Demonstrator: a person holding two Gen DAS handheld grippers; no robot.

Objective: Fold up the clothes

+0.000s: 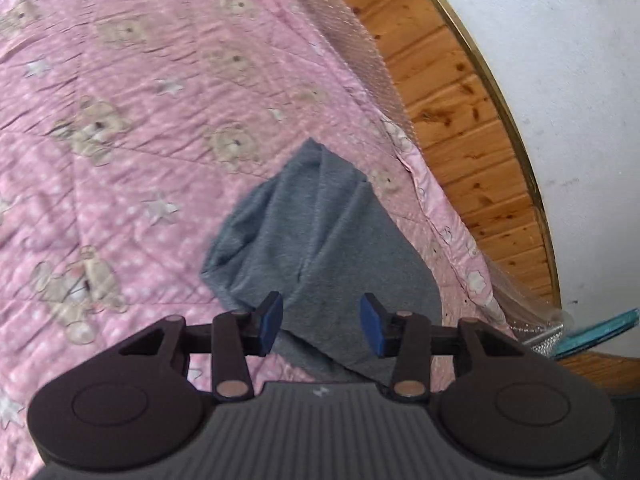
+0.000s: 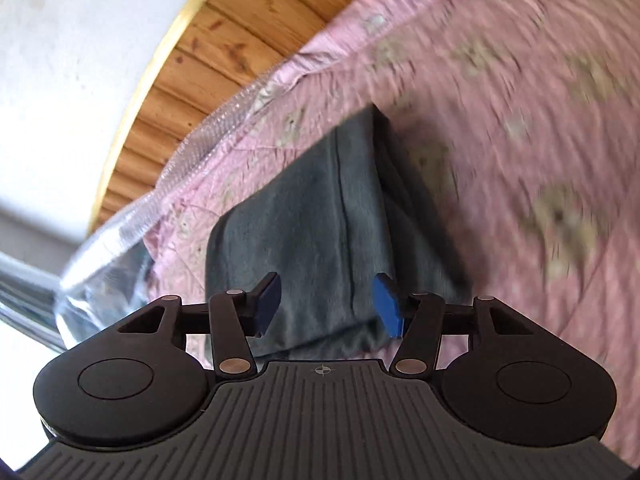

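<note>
- We see the grey, soft knit garment (image 1: 320,240), already bunched into a compact bundle, lying on the pink quilted bedspread printed with teddy bears and stars (image 1: 120,120), close to the bed's edge.
- Our left gripper (image 1: 321,322) is released, its blue pads (image 1: 271,322) spread apart above the near end of the cloth and holding nothing.
- Our right gripper (image 2: 327,308) is likewise released over the same bundle (image 2: 312,220), with the garment's dark seam running between its pads (image 2: 387,310).
- We judge the main risk to be pinching only the top layer: the layers would slide apart and the fold would come undone.
- Closing too deep could catch the bedspread along with the garment and drag it up.
- The bundle sits near the edge, so a sideways pull could carry it off toward the brown wooden plank floor (image 1: 460,100).
- The right view is blurred, so we cannot tell exactly how the bundle's far edge lies.
- Along the bed's edge we see clear bubble-textured plastic wrap (image 2: 192,140); beyond it a white wall (image 1: 560,80) and a shiny metal tube (image 2: 24,292). Nothing stands between the pads and the cloth.
</note>
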